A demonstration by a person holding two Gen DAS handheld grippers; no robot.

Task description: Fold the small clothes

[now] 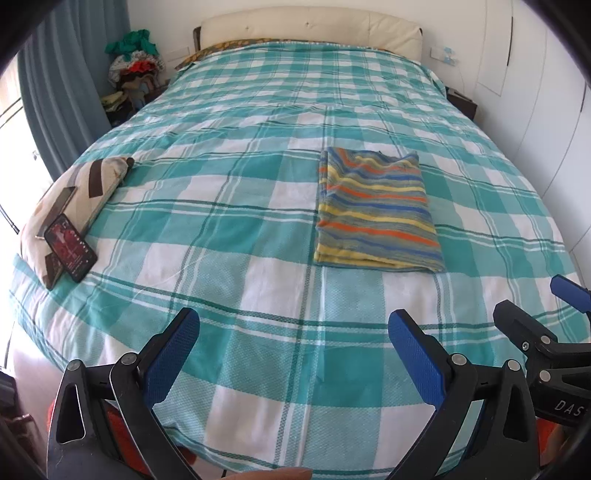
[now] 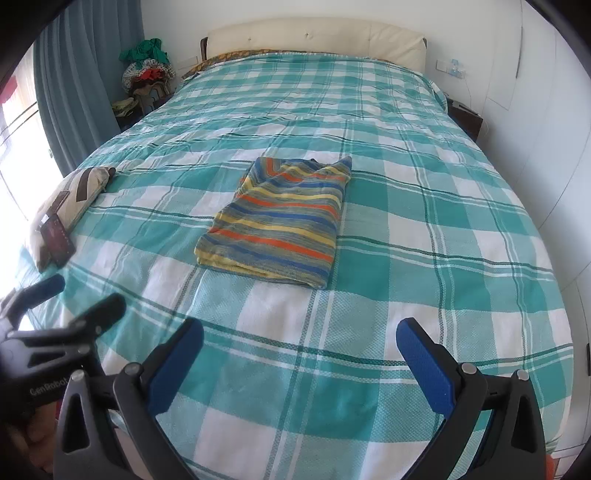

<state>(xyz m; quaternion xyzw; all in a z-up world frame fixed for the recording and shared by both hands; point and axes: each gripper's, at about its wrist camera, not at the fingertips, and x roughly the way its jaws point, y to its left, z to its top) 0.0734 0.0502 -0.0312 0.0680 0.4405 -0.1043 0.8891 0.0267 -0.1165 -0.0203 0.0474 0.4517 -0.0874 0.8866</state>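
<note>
A striped garment (image 1: 375, 212) in orange, yellow, blue and grey lies folded into a neat rectangle on the teal-and-white checked bedspread (image 1: 236, 221). It also shows in the right wrist view as the striped garment (image 2: 280, 225), near the middle of the bed. My left gripper (image 1: 293, 325) hangs open above the near part of the bed, well short of the garment, with nothing between its blue pads. My right gripper (image 2: 299, 334) is likewise open and empty, held beside the left one; its fingers (image 1: 570, 291) show at the right edge of the left wrist view.
A patterned pillow (image 1: 74, 199) lies at the bed's left edge with a phone (image 1: 70, 247) resting on it. A pile of clothes (image 1: 135, 62) sits beside the headboard (image 1: 310, 29). Blue curtains (image 1: 62, 96) hang at left; white wardrobe doors (image 1: 546, 110) line the right.
</note>
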